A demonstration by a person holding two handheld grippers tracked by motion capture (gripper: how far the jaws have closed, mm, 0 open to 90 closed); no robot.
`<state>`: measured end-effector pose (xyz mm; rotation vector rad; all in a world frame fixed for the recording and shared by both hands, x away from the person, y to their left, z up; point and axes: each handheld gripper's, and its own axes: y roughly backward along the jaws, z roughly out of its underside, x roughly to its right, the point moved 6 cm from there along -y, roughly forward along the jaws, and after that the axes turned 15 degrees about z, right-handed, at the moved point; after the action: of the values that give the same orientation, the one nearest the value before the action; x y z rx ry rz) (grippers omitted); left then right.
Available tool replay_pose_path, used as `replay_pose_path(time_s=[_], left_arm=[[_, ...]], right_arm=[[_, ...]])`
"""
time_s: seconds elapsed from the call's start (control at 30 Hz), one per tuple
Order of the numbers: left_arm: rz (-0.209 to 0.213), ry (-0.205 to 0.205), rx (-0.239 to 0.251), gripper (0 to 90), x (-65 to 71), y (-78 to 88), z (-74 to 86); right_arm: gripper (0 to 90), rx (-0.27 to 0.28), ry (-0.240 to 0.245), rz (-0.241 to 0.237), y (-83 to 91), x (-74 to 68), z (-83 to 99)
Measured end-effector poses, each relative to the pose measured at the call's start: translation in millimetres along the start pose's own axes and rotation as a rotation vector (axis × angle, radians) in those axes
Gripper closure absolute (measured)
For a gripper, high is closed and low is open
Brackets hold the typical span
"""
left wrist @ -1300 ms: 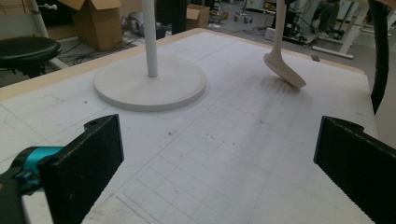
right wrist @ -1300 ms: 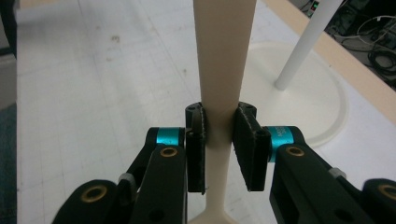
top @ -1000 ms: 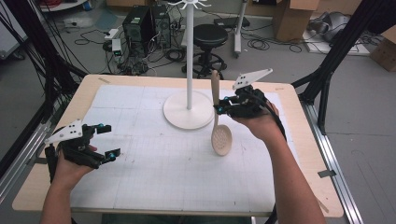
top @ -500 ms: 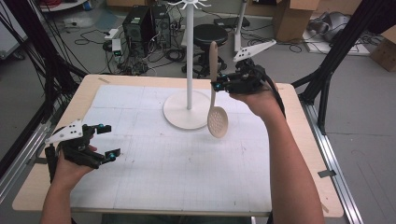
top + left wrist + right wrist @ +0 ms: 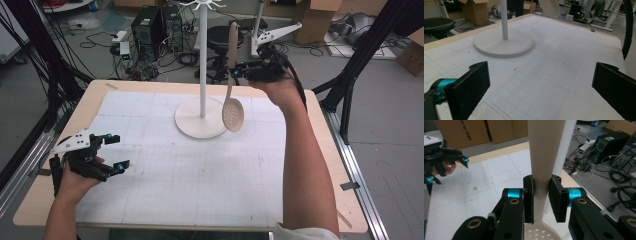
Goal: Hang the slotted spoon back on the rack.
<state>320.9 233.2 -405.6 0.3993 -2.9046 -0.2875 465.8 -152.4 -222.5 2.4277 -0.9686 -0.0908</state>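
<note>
My right gripper is shut on the handle of a beige perforated spoon, which hangs upright in the air just right of the white stand's pole. In the right gripper view the pads pinch the spoon handle from both sides, with the pole close behind. The spoon's bowl hangs over the edge of the stand's round base. My left gripper rests open near the table's left edge, nothing between its jaws. The stand's base and the spoon's bowl lie ahead of it.
A white gridded mat covers the wooden table. Hooks crown the stand high up. Beyond the far edge are a black stool, computer cases, cables and cardboard boxes. Black frame struts flank the table.
My right gripper has lifted the spoon higher and carried it toward the far side beside the pole. The left gripper has stayed put.
</note>
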Motion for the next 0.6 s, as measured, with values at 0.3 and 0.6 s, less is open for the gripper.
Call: replay_pose_path(time_s=[0.3, 0.6], left_arm=[[0.003, -0.003, 0.001, 2.1, -0.5, 0.6, -0.2], [0.003, -0.004, 0.0, 2.1, 0.3, 0.5, -0.2]], right_arm=[[75.4, -0.02, -0.015, 0.055, -6.9, 21.1, -19.4], [75.3, -0.066, -0.06, 0.08, -20.6, 35.1, -27.4]])
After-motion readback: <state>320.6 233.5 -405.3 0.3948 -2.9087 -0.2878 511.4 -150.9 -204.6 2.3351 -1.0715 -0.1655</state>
